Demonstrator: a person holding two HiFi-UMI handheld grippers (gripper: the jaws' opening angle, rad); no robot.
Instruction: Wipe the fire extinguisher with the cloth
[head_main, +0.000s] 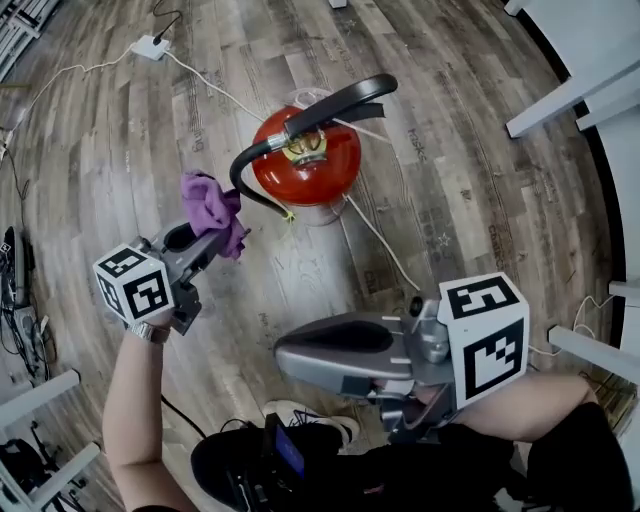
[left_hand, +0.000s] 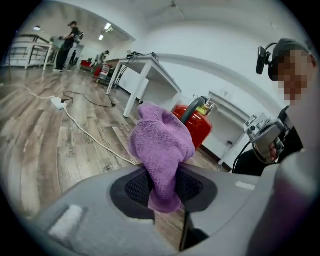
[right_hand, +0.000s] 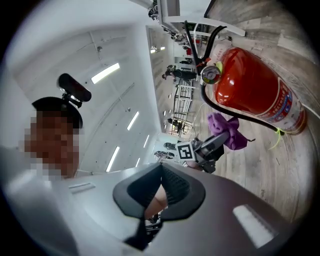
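A red fire extinguisher (head_main: 305, 165) stands upright on the wooden floor, with a black handle (head_main: 340, 100) and a black hose (head_main: 243, 180) curling down its left side. Just left of the hose is a bunched purple cloth (head_main: 210, 205), clamped in my left gripper (head_main: 215, 235). The cloth is close to the hose; contact cannot be told. In the left gripper view the cloth (left_hand: 160, 145) sticks up from between the pads, with the extinguisher (left_hand: 197, 122) behind it. My right gripper (head_main: 285, 358) hovers lower right, jaws together and empty. The right gripper view shows the extinguisher (right_hand: 255, 90) and cloth (right_hand: 227, 130).
A white power strip (head_main: 150, 46) lies at the back left, and its thin cable (head_main: 385, 245) runs across the floor past the extinguisher's base. White table legs (head_main: 570, 95) stand at the right. More white tables (left_hand: 145, 75) and people are far off in the room.
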